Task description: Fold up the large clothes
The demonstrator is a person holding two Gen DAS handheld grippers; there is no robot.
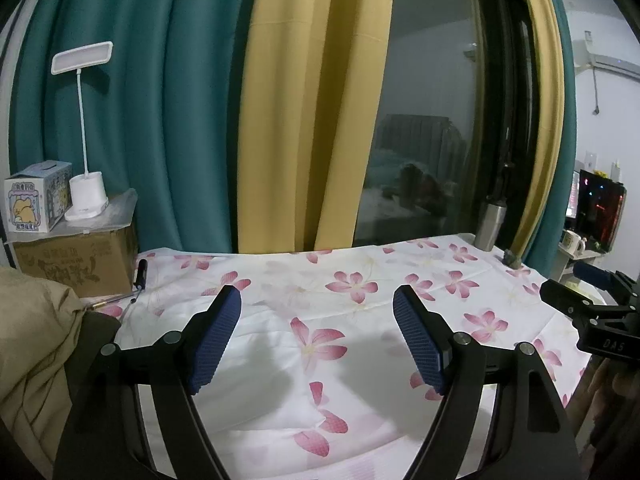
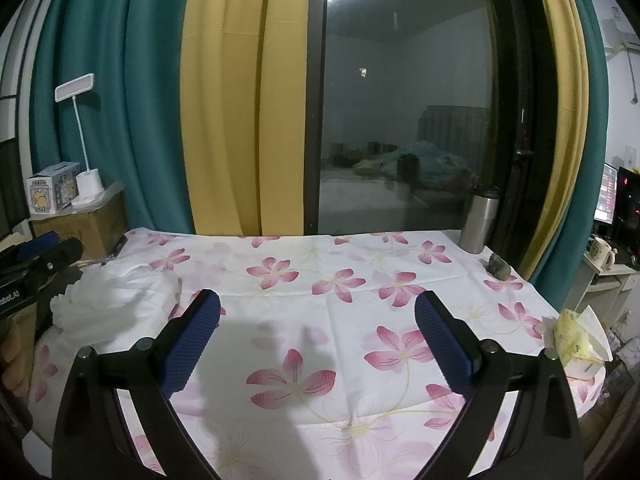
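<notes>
Teal curtains [image 2: 108, 92] and yellow curtains [image 2: 244, 96] flanking a dark window [image 2: 404, 112] that mirrors a ceiling light and a bed. Desk under a floral cloth [image 2: 344, 280]. White desk lamp [image 1: 82, 128] atop a cardboard box [image 1: 76, 264] at left. Steel tumbler [image 2: 478, 220] by the glass. Glowing monitor [image 1: 600, 208] far right.

Left gripper [image 1: 318, 300] jaws wide apart, blue pads [image 1: 216, 340] over a white cloth [image 1: 352, 308] with pink flowers, holding nothing. Right gripper [image 1: 596, 304] pokes in at the right edge; its jaw state unclear. Tan fabric [image 1: 36, 344] bunched at left. Cardboard box [image 1: 76, 260] behind it carries a white lamp [image 1: 86, 184] and small carton [image 1: 34, 200]. Steel tumbler [image 1: 491, 224] at the window. Teal and yellow curtains [image 1: 312, 112] behind.
</notes>
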